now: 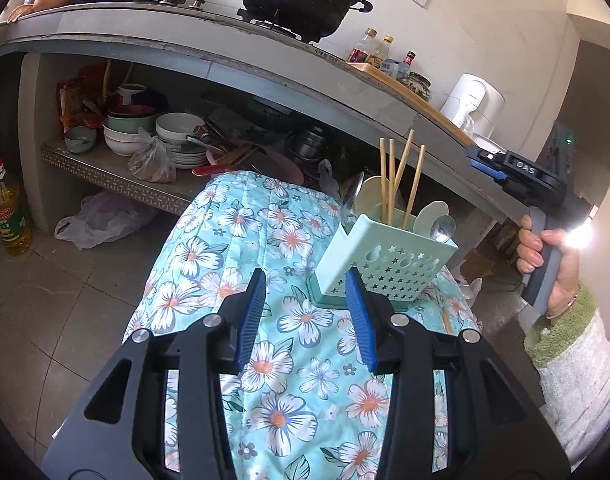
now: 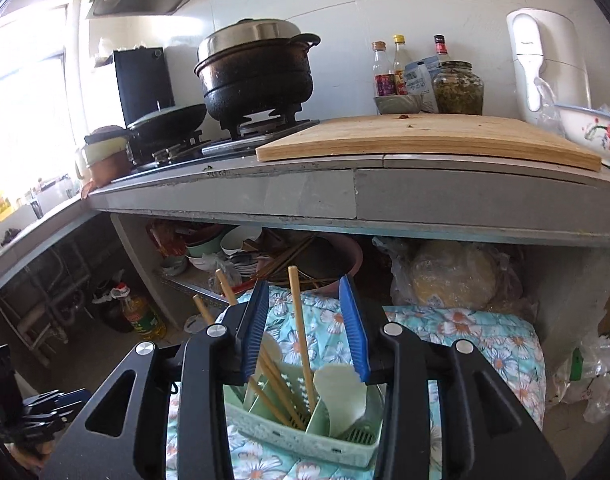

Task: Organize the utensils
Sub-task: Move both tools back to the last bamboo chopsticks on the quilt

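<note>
A pale green utensil caddy (image 1: 379, 266) stands on a floral cloth (image 1: 241, 248). It holds several wooden chopsticks (image 1: 391, 178), pale green spoons (image 1: 431, 212) and a metal spoon (image 1: 442, 229). My left gripper (image 1: 305, 312) is open and empty, low in front of the caddy. My right gripper (image 2: 305, 328) is open and empty right above the caddy (image 2: 297, 432), with one chopstick (image 2: 301, 336) standing between its fingers and touching neither. The right gripper also shows in the left wrist view (image 1: 489, 165), held up to the right of the caddy.
A grey counter (image 2: 305, 192) runs behind, with a black pot (image 2: 257, 76) on a gas stove, a wooden cutting board (image 2: 429, 136), bottles and a white kettle (image 2: 545, 60). The shelf below holds bowls (image 1: 177, 128). An oil bottle (image 1: 9, 216) stands on the floor.
</note>
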Motion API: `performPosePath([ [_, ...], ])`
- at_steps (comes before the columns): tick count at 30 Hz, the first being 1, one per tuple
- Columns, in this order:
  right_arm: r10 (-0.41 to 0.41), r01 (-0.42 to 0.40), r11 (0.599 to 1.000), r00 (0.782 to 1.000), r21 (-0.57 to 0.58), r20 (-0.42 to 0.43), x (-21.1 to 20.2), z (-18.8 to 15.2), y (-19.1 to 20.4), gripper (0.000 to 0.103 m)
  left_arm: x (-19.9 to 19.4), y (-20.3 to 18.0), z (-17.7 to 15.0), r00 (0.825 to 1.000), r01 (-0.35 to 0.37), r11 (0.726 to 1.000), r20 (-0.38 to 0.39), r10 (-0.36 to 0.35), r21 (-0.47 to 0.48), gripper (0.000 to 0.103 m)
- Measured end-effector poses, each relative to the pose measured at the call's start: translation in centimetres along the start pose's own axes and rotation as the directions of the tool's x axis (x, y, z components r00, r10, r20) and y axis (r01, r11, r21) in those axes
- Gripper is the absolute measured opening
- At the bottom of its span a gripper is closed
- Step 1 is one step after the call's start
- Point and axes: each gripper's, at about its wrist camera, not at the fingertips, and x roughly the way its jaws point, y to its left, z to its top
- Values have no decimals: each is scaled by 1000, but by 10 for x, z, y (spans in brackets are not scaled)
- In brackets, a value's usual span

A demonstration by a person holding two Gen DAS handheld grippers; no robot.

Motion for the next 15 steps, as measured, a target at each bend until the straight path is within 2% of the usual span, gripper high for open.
performPosePath([
  [4,24,-24,995,1000,93,2,-51,-28,-26,39,9,-13,-6,999,20,1000,-34,-19,19,42],
  [8,22,-5,971,997,239,-68,-90,-70,-64,39,22,-31,-15,995,53,997,-85,-48,58,45],
  [10,39,3,943,992,333,-120,-100,-98,-84,39,29,-41,-22,991,77,994,-116,-68,72,47],
  [15,128,44,842,952,538,-277,-98,-185,-118,39,52,-62,-43,971,128,988,-215,-106,91,50],
])
